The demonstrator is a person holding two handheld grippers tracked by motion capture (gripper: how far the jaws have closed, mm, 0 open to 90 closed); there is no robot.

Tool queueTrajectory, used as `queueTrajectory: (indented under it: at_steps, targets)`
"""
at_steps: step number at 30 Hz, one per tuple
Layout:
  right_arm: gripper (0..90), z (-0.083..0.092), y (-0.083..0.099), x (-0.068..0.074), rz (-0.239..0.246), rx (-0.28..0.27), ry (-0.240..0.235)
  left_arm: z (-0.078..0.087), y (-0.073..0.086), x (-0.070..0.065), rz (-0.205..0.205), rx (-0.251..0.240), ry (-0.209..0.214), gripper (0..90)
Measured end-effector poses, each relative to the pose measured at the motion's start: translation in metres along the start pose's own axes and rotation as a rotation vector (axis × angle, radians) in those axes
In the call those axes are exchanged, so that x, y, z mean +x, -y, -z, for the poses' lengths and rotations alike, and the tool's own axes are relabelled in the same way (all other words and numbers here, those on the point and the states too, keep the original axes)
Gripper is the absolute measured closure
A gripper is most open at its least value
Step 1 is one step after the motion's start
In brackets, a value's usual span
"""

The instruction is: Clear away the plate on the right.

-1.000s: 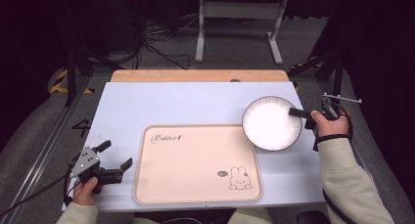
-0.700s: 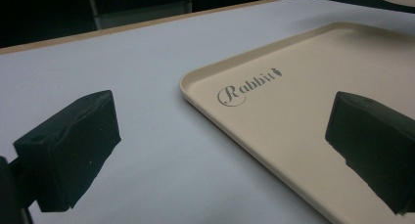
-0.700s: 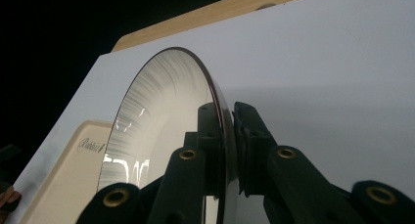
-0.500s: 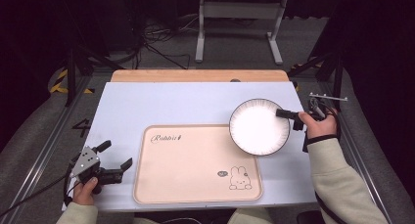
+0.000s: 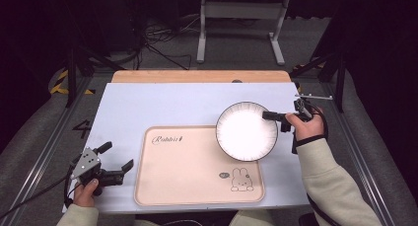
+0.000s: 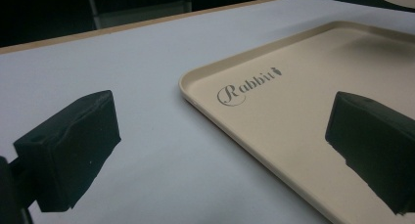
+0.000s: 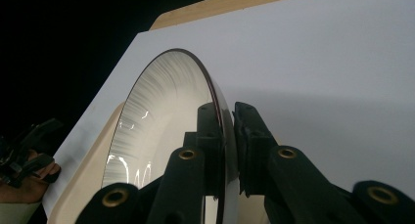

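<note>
White plate (image 5: 245, 131) clamped by its rim in right gripper (image 5: 274, 116), seemingly above tray (image 5: 187, 186).

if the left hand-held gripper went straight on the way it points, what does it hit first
Probably the beige tray: the left hand-held gripper, jaws open, points across bare table toward the tray's near rim. How high the jaws ride is hard to judge.

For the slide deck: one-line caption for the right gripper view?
Right tongs clamp the rim of a white plate above the beige tray.
</note>
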State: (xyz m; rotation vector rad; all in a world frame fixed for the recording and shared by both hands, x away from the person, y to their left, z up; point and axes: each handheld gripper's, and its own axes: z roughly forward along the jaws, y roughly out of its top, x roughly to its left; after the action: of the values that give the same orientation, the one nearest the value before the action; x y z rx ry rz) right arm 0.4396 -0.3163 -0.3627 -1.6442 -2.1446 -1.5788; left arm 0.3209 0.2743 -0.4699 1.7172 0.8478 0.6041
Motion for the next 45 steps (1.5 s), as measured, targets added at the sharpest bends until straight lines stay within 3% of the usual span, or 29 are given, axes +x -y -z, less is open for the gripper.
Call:
queueTrajectory:
  at_steps: [28,45]
  targets:
    - [82.0,-0.054,0.003,0.054,0.076,0.093,-0.115,0.000,0.000,0.000,0.002,0.001,0.001,0.2]
    - [81.7,-0.085,0.014,0.071,0.095,0.150,-0.155,-0.001,0.000,0.000,0.002,-0.001,0.001,0.2]
